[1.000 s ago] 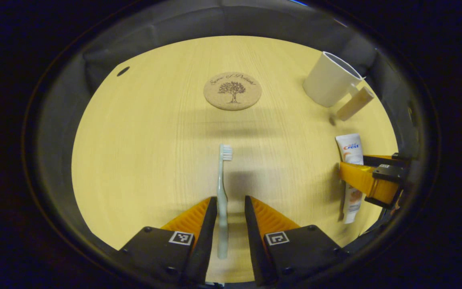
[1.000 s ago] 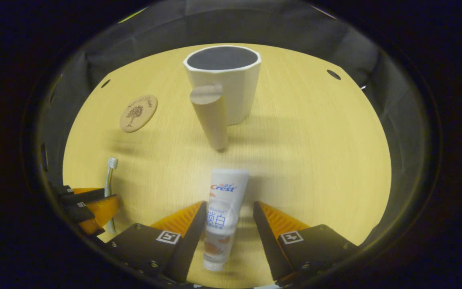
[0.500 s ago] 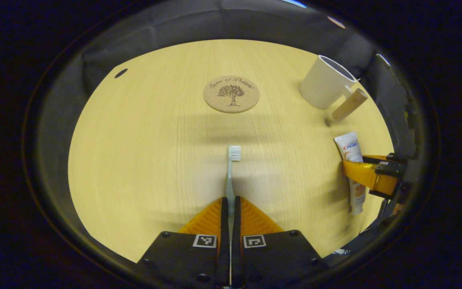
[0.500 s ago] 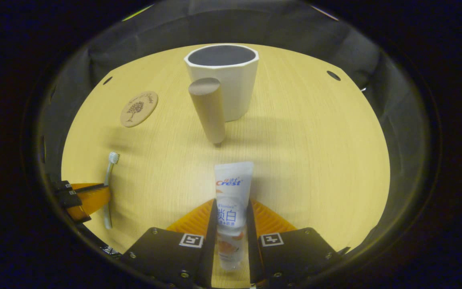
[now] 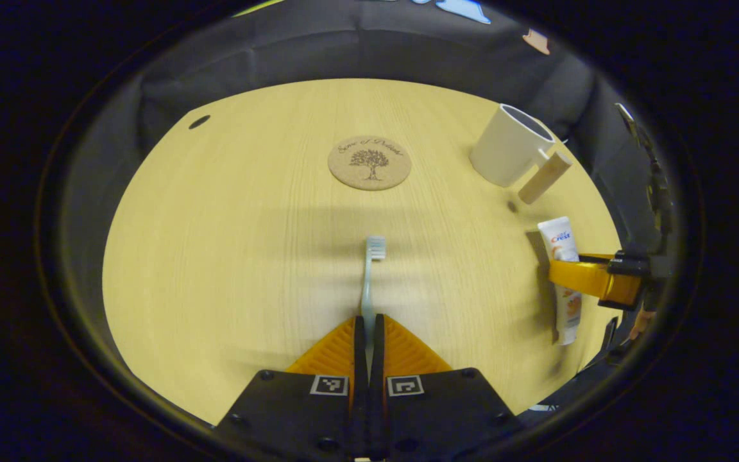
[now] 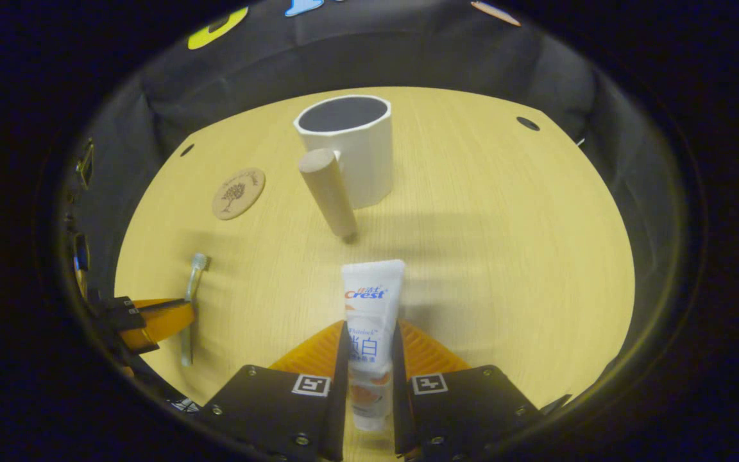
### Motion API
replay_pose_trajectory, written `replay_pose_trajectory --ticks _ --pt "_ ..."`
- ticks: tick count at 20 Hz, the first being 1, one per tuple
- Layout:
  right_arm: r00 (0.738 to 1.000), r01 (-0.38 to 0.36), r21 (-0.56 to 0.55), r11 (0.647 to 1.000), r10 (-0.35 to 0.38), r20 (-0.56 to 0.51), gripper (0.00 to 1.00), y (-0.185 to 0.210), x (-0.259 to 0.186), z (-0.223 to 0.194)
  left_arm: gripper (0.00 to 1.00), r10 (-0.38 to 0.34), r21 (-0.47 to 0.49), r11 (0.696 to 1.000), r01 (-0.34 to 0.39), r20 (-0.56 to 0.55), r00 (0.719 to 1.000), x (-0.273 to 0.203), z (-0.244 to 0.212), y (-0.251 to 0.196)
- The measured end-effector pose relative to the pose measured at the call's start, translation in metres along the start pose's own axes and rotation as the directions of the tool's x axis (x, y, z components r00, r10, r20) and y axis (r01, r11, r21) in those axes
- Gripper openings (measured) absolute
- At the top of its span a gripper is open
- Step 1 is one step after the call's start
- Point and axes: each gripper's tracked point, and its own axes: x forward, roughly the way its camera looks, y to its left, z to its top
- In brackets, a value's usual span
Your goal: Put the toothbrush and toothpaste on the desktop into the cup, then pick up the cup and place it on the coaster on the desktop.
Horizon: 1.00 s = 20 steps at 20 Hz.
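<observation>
Two grippers, one item each.
Left gripper (image 5: 367, 324) is clamping one toothbrush (image 5: 369, 276); right gripper (image 6: 369, 333) is squeezing one toothpaste (image 6: 369, 308); one cup (image 6: 346, 149), one coaster (image 5: 369, 163) are sitting apart.

I see a pale wood-grain tabletop (image 5: 228, 256) with a matt finish. The coaster (image 5: 369, 163) looks like rough cork. The cup (image 6: 350, 151) is smooth matt white with a bare wooden handle (image 6: 328, 191); the toothpaste (image 6: 369, 308) tube is glossy plastic.
</observation>
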Motion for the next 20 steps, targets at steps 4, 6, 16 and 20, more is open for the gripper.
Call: replay_pose_trajectory --ticks 4,6,16,20 --pt "0.99 -0.065 0.014 0.998 0.063 0.124 0.31 0.002 -0.016 0.008 0.08 -0.021 -0.028 0.999 0.024 0.105 0.994 -0.009 0.009 0.001" --pt "0.976 -0.061 0.006 0.998 0.059 0.208 0.31 -0.001 -0.024 0.012 0.08 -0.046 -0.036 0.998 0.053 0.164 0.985 -0.017 0.013 0.001" --pt "0.869 0.005 -0.048 0.999 0.019 0.494 0.32 0.013 -0.079 0.031 0.08 -0.139 0.003 0.988 0.155 0.457 0.879 -0.065 0.051 -0.011" --pt "0.798 0.009 -0.081 0.997 0.042 0.602 0.31 0.032 -0.105 0.062 0.08 -0.173 0.05 0.983 0.176 0.562 0.809 -0.089 0.088 -0.023"
